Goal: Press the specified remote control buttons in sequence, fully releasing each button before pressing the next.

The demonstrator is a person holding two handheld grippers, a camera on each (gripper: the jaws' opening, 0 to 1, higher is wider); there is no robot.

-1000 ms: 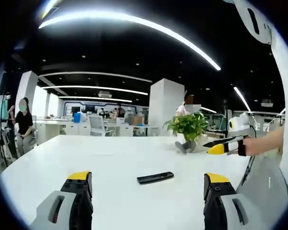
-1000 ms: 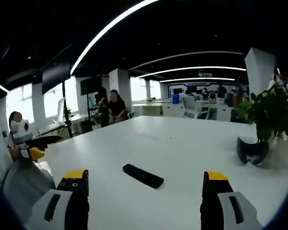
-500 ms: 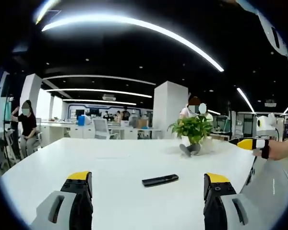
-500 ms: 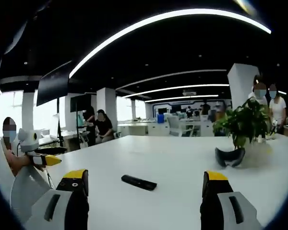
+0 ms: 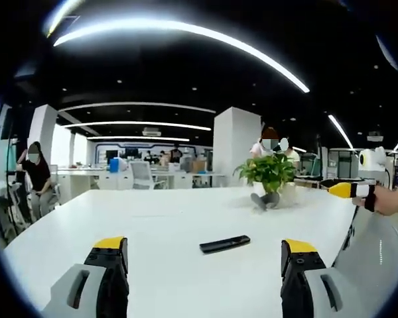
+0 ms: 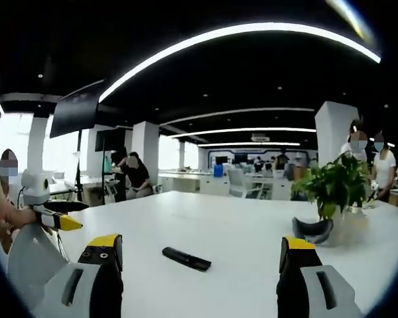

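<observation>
— Where is the remote [image 5: 225, 244] lying?
— It is lying flat on the white counter [image 5: 166, 218], ahead of the left claw [image 5: 203, 255] and the right claw [image 6: 200, 255], touching neither.
— Are the claws holding anything?
— No, both are gaping wide. A plant [image 6: 337, 187] is sitting farther off.

The left gripper view looks from low above the wide white table [image 5: 152, 218], forward along its own jaws, across the table toward the far office. The right gripper view looks over that table [image 6: 239, 228] from the other hand's side. Both views share the slim black remote control [image 5: 224, 244] [image 6: 186, 258] lying a little ahead, and the leafy green potted plant [image 5: 268, 173] [image 6: 334, 187] farther back.
</observation>
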